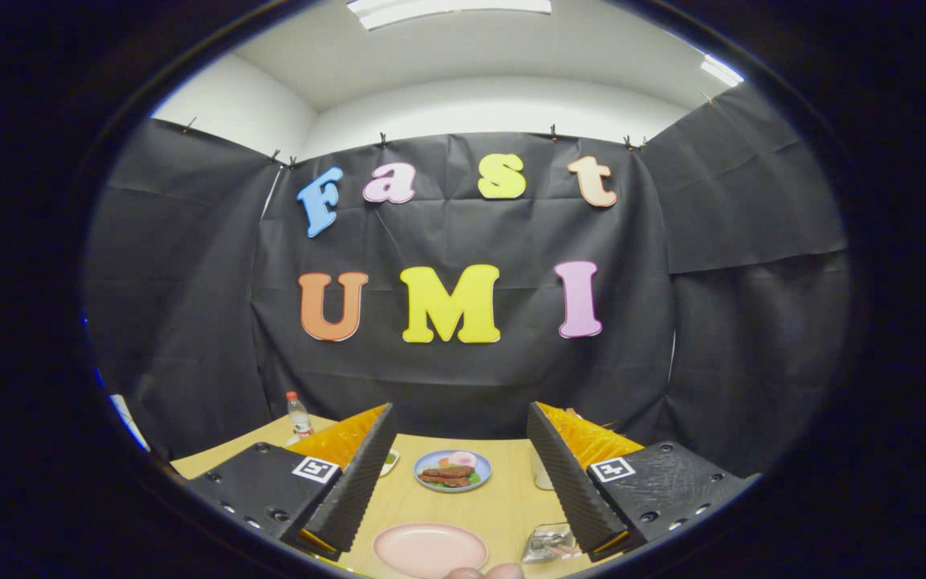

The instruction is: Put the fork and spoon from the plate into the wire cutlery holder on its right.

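My gripper [460, 418] is held high above a wooden table [503, 503], open, with a wide gap and nothing between its fingers. Below the gap, close to me, lies an oval pink plate [429, 549] whose visible surface looks bare. To the right of it, by the base of my right finger [571, 482], stands the wire cutlery holder [550, 543], partly hidden by that finger. Something pale lies in it, but I cannot tell what.
Farther along the table, between the fingers, is a blue plate with food [452, 470]. A water bottle [299, 414] stands at the far left, and a white cup-like thing [542, 476] sits beside the right finger. A person's fingertips [483, 572] show below the pink plate.
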The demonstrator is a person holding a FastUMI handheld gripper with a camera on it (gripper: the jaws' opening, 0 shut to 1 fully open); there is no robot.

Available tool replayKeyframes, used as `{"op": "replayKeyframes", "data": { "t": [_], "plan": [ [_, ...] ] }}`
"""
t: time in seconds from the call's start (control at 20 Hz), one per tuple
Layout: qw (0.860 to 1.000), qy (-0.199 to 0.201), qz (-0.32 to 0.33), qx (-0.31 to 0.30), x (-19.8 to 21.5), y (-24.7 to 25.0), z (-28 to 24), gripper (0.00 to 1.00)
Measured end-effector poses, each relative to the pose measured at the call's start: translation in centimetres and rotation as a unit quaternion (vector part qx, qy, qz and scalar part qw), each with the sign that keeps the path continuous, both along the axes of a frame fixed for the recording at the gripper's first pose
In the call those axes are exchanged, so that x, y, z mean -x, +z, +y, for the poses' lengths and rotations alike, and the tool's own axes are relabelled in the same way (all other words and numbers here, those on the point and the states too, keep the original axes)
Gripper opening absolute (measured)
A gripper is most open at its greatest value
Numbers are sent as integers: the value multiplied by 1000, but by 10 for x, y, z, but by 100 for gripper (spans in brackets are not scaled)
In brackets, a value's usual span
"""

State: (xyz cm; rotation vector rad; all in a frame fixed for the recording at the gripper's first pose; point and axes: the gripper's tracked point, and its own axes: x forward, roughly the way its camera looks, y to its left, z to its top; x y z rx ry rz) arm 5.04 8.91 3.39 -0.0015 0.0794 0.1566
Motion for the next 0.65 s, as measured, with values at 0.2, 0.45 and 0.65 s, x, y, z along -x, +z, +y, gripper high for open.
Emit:
{"op": "replayKeyframes", "data": {
  "t": [0.2,0.45,0.65],
  "plan": [
    [1000,1,0,-2,-2,-2,0,97],
    [1000,-4,0,-5,-1,-2,-4,97],
    [1000,-11,-6,-7,2,-2,-11,97]
  ]
}}
